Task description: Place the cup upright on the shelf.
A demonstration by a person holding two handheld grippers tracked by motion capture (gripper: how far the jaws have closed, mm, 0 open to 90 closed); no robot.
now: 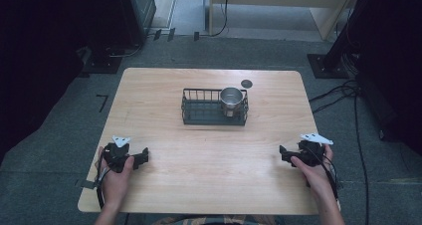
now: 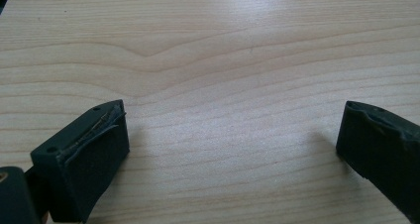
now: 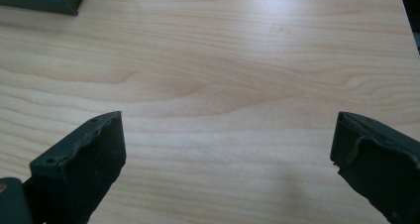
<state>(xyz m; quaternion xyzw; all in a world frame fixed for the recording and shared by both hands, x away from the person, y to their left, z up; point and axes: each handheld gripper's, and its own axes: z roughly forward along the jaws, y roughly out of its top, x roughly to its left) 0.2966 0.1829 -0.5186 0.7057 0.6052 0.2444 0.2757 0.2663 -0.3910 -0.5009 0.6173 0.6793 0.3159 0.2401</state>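
Resting both hand-held grippers, left [image 1: 144, 157] and right [image 1: 282, 154], spread and empty on the worktop [image 1: 209, 155]. I am judging the steel cup [image 1: 231, 97] in the wire basket [image 1: 199, 116] light, rigid and slippery, best pinched across its rim.

The left gripper [image 1: 143, 157] is held low in the left hand [image 1: 116, 177], its jaws spread wide with nothing between them; the right gripper [image 1: 282, 154] is held likewise in the right hand [image 1: 314, 171], jaws parted and empty, both pointed inward

Rack [image 1: 214, 107] at centre of table [image 1: 164, 85], toward far edge; cup [image 1: 231, 98] inside its right end; small disc [image 1: 246, 83] just behind, right.
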